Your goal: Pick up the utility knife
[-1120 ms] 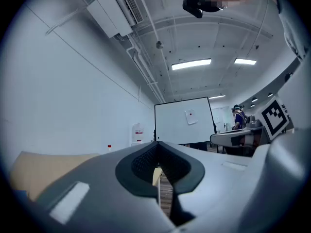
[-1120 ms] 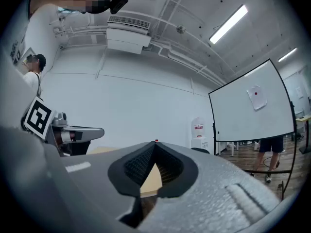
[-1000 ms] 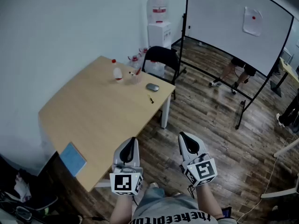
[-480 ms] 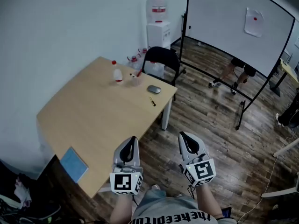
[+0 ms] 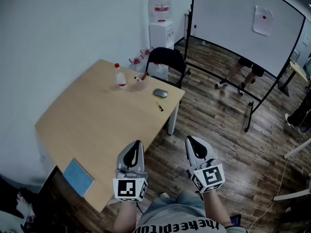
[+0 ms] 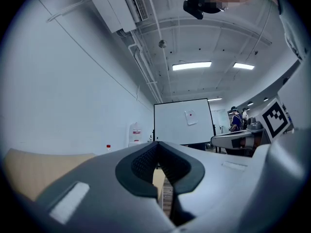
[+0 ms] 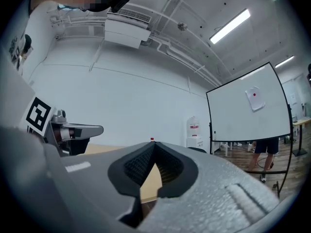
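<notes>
A small dark and yellow utility knife [image 5: 158, 106] lies near the far right corner of the wooden table [image 5: 92, 130]. Both grippers are held close to my body, well short of the knife. My left gripper [image 5: 138, 143] hangs over the table's near edge, jaws together and empty. My right gripper [image 5: 188, 140] is over the floor beside the table, also shut with nothing in it. In the left gripper view [image 6: 156, 143] and the right gripper view [image 7: 153, 143] the jaw tips meet.
On the table stand a clear bottle with a red cap [image 5: 118, 76], a small cup of pens [image 5: 141, 81], a grey mouse [image 5: 160, 92] and a blue notebook [image 5: 78, 176]. A black chair [image 5: 165, 62], water dispenser [image 5: 160, 25] and whiteboard [image 5: 243, 23] stand beyond.
The view has shifted slightly towards the table, so the table and its objects sit a little lower and nearer. Both grippers stay shut in the same pose.
</notes>
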`<state>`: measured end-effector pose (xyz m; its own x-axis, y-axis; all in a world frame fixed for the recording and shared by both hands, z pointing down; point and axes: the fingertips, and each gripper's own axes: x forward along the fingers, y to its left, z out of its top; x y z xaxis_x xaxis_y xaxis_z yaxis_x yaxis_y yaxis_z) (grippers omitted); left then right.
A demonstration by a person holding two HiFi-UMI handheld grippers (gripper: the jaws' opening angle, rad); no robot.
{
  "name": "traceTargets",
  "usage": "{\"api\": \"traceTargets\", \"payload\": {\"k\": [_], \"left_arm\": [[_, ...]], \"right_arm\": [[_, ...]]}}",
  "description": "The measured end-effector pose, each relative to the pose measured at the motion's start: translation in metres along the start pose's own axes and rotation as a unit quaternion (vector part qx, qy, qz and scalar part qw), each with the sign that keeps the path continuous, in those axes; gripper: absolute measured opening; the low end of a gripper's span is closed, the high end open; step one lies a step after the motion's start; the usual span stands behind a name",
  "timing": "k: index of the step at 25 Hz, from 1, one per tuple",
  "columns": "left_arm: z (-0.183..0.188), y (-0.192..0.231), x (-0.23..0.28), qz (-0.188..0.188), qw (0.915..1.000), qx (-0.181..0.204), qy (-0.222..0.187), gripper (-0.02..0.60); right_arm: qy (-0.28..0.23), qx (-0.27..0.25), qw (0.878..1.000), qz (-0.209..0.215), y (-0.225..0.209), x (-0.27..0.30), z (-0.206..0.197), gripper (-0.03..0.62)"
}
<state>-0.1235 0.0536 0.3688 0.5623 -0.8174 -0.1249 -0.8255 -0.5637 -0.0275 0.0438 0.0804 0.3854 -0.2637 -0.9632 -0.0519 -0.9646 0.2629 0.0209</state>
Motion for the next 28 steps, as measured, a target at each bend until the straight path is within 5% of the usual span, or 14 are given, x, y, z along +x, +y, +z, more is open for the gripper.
{"api": "traceTargets", "payload": {"k": [13, 28], "left_arm": [[-0.007, 0.007, 0.032, -0.007, 0.9999, -0.007, 0.004, 0.02], [-0.012, 0.032, 0.113, 0.026, 0.9996, -0.01, 0.003, 0.02]], "right_arm": [[0.008, -0.003, 1.0, -0.012, -0.023, 0.022, -0.007, 0.002], [0.007, -0.004, 1.0, 0.022, -0.074, 0.105, -0.004, 0.002]]}}
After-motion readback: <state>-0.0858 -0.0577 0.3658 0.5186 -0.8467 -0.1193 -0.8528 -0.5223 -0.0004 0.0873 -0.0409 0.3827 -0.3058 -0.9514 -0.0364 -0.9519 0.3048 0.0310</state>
